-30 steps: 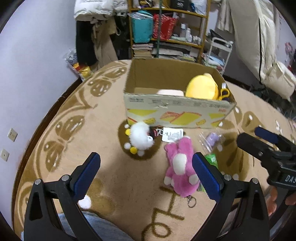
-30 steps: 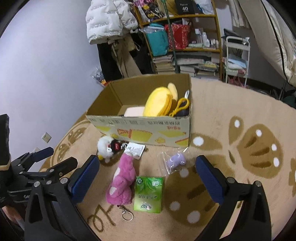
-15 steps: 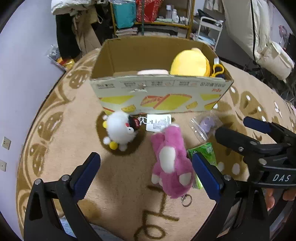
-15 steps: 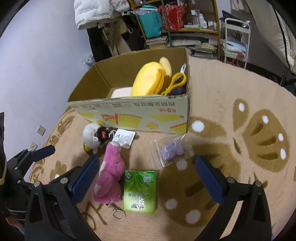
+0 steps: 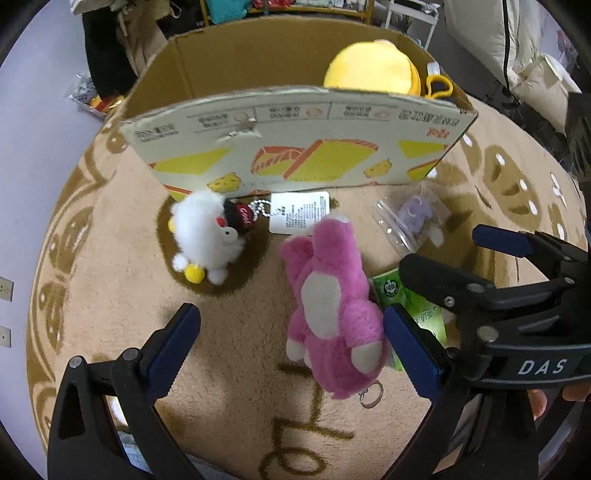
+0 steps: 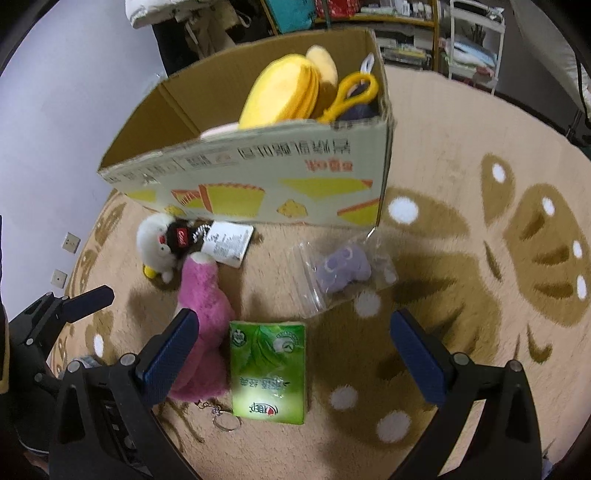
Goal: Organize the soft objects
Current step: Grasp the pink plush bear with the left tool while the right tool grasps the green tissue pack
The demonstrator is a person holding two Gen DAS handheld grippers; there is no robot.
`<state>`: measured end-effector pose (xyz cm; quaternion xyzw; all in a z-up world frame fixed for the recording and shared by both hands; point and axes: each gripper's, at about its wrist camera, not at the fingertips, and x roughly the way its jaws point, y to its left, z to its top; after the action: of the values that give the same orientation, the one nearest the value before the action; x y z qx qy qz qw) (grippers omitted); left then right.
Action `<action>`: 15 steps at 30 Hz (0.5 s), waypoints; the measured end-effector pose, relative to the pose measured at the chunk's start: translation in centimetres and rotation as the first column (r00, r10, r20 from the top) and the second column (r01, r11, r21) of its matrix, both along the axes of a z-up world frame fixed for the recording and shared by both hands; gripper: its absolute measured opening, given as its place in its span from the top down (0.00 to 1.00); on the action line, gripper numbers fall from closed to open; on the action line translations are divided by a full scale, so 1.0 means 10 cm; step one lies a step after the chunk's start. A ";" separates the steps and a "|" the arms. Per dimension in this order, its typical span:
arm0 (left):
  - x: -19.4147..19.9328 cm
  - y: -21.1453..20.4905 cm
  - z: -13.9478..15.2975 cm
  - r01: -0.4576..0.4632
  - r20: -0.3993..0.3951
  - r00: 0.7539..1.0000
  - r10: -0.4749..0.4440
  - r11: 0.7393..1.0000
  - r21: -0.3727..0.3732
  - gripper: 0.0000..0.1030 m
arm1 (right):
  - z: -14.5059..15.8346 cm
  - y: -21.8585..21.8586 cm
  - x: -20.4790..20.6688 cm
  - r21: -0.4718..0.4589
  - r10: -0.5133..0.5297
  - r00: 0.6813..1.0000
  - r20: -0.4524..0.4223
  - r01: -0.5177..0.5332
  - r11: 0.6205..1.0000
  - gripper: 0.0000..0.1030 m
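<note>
A tan rug (image 6: 436,184) with brown leaf shapes and white dots covers the floor. Nearest on it lie a green tissue pack (image 6: 269,369) and one pink plush toy (image 5: 332,306) with a key ring at its lower end, the two side by side. The left gripper (image 5: 291,343) hangs above the pink toy with its blue-padded fingers spread wide, holding nothing. The right gripper (image 6: 291,354) hovers over the tissue pack, its fingers likewise wide apart and empty. A little farther lie one white plush toy (image 5: 207,236) with a paper tag (image 5: 299,216) on a bead chain, and one small purple plush toy (image 6: 341,267) sealed in a clear bag. Beyond them stands one open cardboard box (image 5: 295,147); inside it sit a yellow plush toy (image 6: 284,90) and a yellow clip (image 6: 351,94). At the far end of the room a shelf unit (image 6: 373,14) is crowded with goods, and a white padded jacket (image 6: 147,11) hangs beside it.
</note>
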<state>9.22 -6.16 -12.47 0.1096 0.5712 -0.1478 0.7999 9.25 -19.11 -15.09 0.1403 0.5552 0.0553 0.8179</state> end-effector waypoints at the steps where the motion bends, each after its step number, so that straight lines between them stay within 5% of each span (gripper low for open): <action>1: 0.01 -0.02 -0.03 0.004 -0.008 1.000 -0.004 1.000 0.004 0.04 | -0.03 0.00 0.01 0.002 -0.001 1.000 -0.011 0.001 1.000 0.00; 15: 0.13 -0.11 -0.27 0.003 -0.096 0.995 0.001 0.999 0.039 0.05 | -0.38 0.10 0.15 0.059 0.008 0.990 -0.140 0.001 0.998 0.00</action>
<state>10.47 -7.22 -15.19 0.1183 0.6119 -0.1422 0.7690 10.75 -18.08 -18.85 0.1668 0.6096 0.0630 0.7724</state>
